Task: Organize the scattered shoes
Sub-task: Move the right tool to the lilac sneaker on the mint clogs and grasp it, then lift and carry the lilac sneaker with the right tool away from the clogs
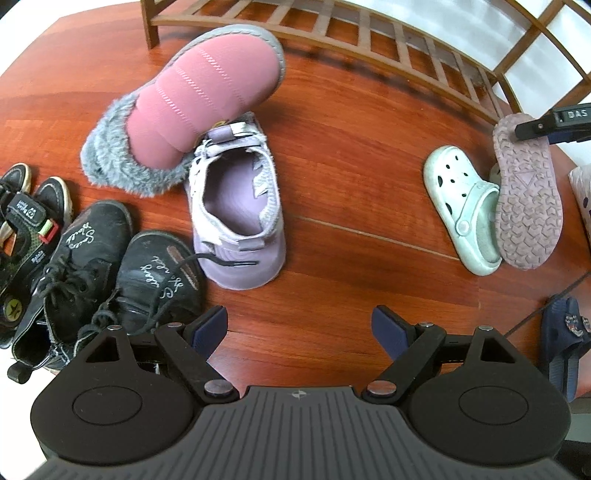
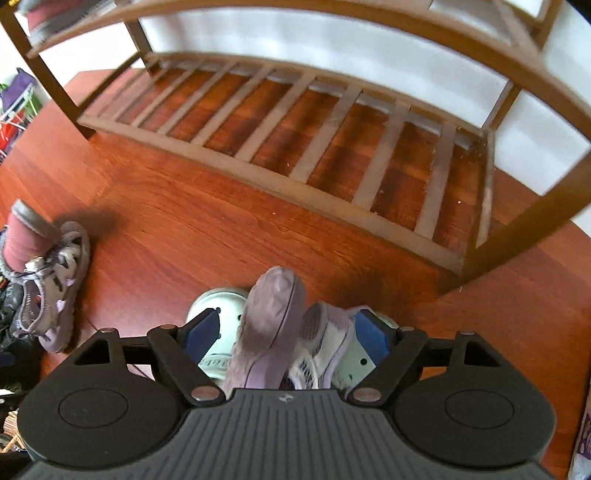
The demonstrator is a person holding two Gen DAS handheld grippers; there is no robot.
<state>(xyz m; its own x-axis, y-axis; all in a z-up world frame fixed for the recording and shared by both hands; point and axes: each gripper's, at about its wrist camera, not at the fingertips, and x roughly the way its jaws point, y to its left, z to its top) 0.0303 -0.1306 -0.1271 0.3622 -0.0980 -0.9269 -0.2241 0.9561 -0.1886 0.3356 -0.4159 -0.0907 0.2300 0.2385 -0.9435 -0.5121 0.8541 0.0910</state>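
Observation:
My left gripper (image 1: 299, 328) hangs open over bare floor, nothing between its fingers. Just ahead of it stands a lilac sneaker (image 1: 236, 221), with a pink boot (image 1: 207, 99) with a grey fur cuff leaning on it. To the right, a second lilac sneaker (image 1: 528, 199) lies on its side, sole showing, against a mint clog (image 1: 458, 199). My right gripper (image 2: 286, 332) straddles that sneaker (image 2: 269, 332). Its right pad is close against the upper, while a gap shows at the left pad. One of its fingers (image 1: 535, 125) shows at the sole's far end.
The wooden shoe rack (image 2: 295, 158) stands ahead with a bare slatted bottom shelf; another pink boot (image 2: 44, 14) sits on its upper shelf. Two black lace-up boots (image 1: 96, 251) and sandals (image 1: 22, 221) crowd the left. A navy slipper (image 1: 565, 332) lies at right.

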